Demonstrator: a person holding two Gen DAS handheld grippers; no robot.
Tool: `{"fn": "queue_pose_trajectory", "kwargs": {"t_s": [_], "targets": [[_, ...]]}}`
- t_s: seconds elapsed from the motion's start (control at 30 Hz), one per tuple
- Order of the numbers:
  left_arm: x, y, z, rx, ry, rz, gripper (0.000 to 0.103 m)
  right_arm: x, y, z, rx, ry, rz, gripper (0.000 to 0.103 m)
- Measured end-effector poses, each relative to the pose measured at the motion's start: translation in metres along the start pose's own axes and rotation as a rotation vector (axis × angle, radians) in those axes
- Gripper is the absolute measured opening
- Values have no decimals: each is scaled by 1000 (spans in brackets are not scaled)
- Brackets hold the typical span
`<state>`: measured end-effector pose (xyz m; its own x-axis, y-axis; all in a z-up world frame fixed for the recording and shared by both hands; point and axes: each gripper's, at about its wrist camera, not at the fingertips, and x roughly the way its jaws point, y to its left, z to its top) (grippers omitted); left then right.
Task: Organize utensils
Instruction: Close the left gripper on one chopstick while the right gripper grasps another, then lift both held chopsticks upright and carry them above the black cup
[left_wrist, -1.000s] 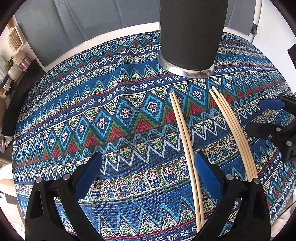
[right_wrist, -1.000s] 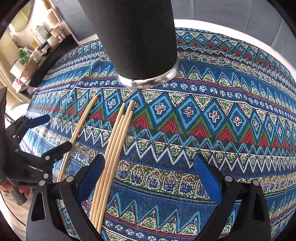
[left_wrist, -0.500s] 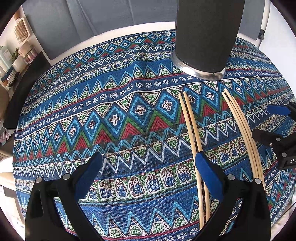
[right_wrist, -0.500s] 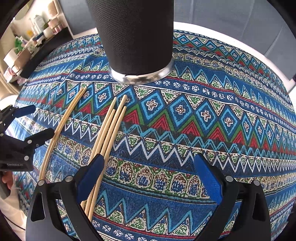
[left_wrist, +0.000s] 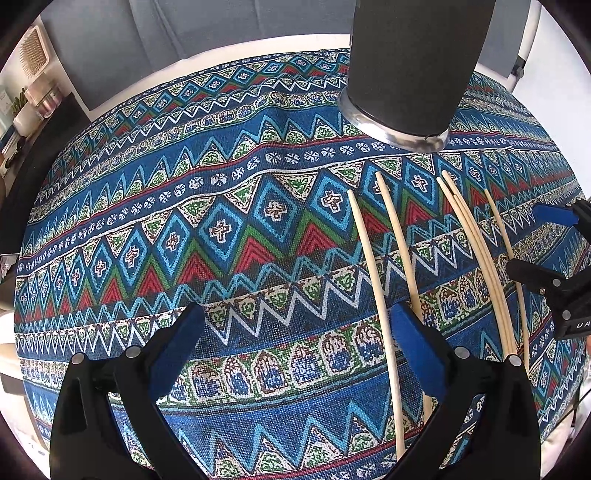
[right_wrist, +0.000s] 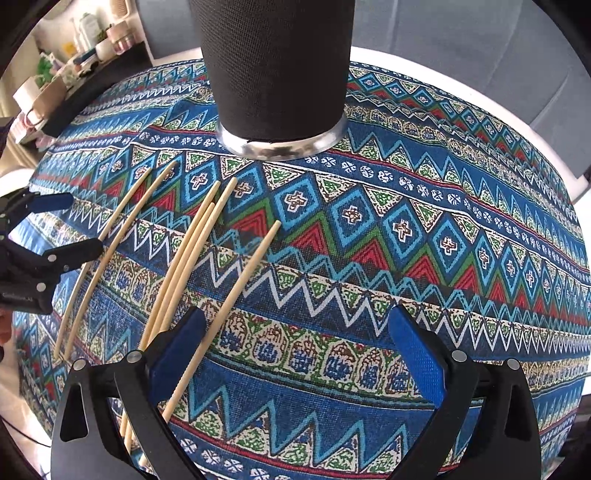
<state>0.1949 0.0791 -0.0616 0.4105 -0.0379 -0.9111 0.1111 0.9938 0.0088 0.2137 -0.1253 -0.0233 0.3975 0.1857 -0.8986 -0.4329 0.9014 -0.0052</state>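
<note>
Six chopsticks (right_wrist: 192, 254) lie loose on table cloth (right_wrist: 369, 258) before mesh holder (right_wrist: 277, 74); left tool (left_wrist: 295, 332) and right tool (right_wrist: 295, 332) both spread wide, empty, one stick passing between right tool's fingers.

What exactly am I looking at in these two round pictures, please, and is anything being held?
No robot here: a person holds a hand-held gripper in each hand, and each gripper carries a wide-angle camera looking forward along its own black jaws with blue pads. One picture comes from the left gripper, the other from the right gripper. Each also catches the other gripper at its edge.

The surface is a table under a patterned blue tablecloth. On it stands a tall dark mesh holder with a shiny metal base. In front of it lie six loose wooden chopsticks: two nearer the left gripper, three close together and one apart nearer the right.

Both pairs of jaws stand wide open, so nothing is held.
</note>
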Motion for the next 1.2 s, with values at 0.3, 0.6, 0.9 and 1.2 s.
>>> {"fn": "queue_pose_trajectory", "kwargs": {"t_s": [0.3,0.6,0.9,1.2], "targets": [[-12,12,-12,16,-59,-28,80,-18,-19,-14,-19,-53,9,20],[-29,33,-29,26,-64,-22,29,-28,-50,-25,-22,-68,-19,5],[-38,52,-46,23,-66,94,5,-41,-105,-42,47,-74,-46,5],[-56,71,-47,-67,-66,95,5,-77,-134,-46,111,-177,102,5]]}}
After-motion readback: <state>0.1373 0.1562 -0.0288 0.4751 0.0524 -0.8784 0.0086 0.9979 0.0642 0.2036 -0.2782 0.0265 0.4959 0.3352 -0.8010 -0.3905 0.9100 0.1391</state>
